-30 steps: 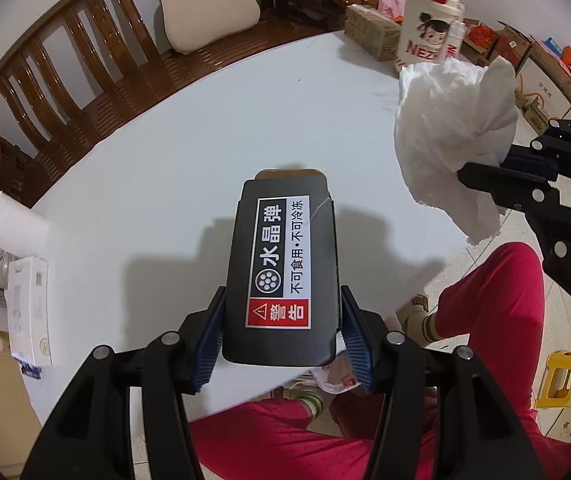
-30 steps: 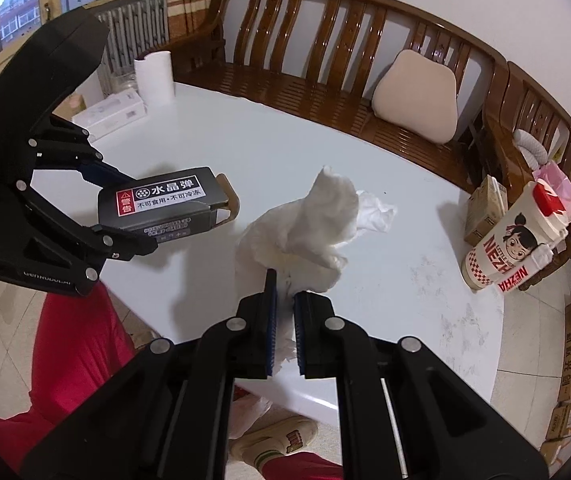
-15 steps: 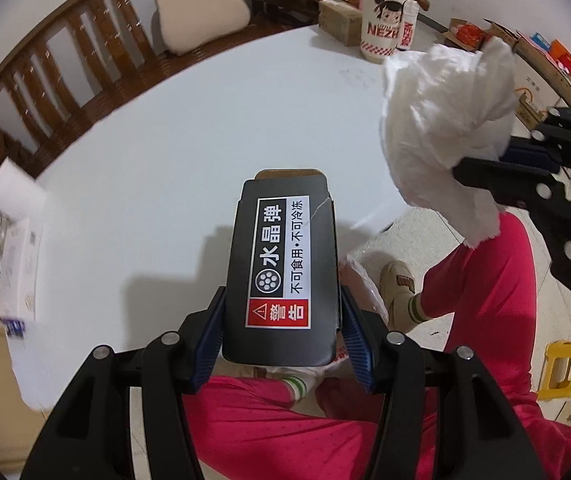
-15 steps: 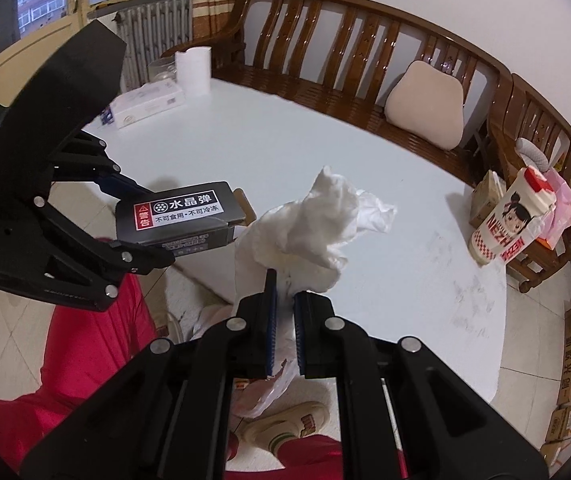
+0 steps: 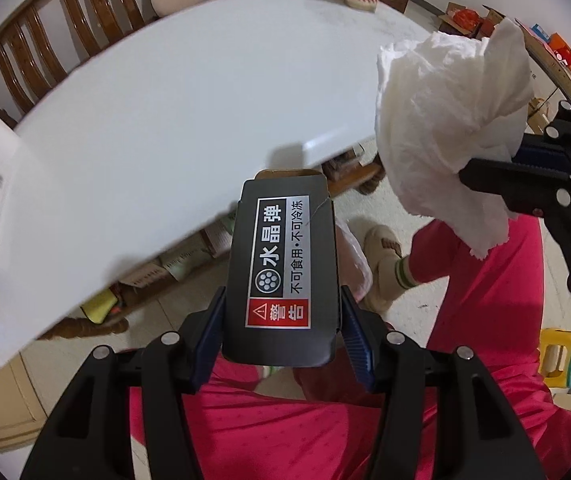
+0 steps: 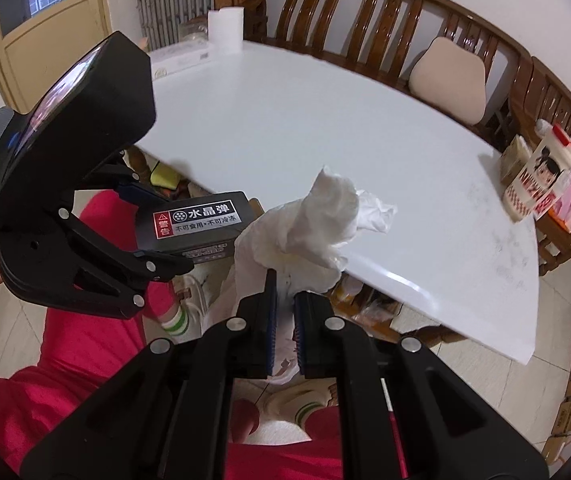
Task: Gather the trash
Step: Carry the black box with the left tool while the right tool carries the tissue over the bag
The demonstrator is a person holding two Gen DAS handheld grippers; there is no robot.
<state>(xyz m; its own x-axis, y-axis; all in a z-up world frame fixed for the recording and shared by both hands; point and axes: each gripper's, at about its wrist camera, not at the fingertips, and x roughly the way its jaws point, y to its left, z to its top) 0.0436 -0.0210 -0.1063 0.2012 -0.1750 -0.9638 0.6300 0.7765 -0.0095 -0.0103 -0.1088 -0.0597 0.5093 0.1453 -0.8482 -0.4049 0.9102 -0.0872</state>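
Observation:
My left gripper (image 5: 281, 320) is shut on a black cardboard box (image 5: 283, 264) with a white and red warning label. It holds the box off the white table (image 5: 165, 120), over the floor and my red trousers. The box also shows in the right wrist view (image 6: 197, 220). My right gripper (image 6: 284, 292) is shut on a crumpled white tissue (image 6: 313, 224), held just past the table's near edge. The tissue also shows at the right of the left wrist view (image 5: 445, 120). A thin plastic bag (image 5: 353, 264) lies partly hidden below the box near my feet.
A Nezha paper cup (image 6: 537, 176) and a small carton (image 6: 515, 160) stand at the table's far right. A paper roll (image 6: 225, 28) and a flat white box (image 6: 177, 60) sit at the far left. A wooden bench (image 6: 365, 12) with a cushion (image 6: 449, 80) runs behind.
Both grippers have drawn back from over the table toward me with their loads. The box and tissue now hang past the table's near edge, above the floor and my legs.

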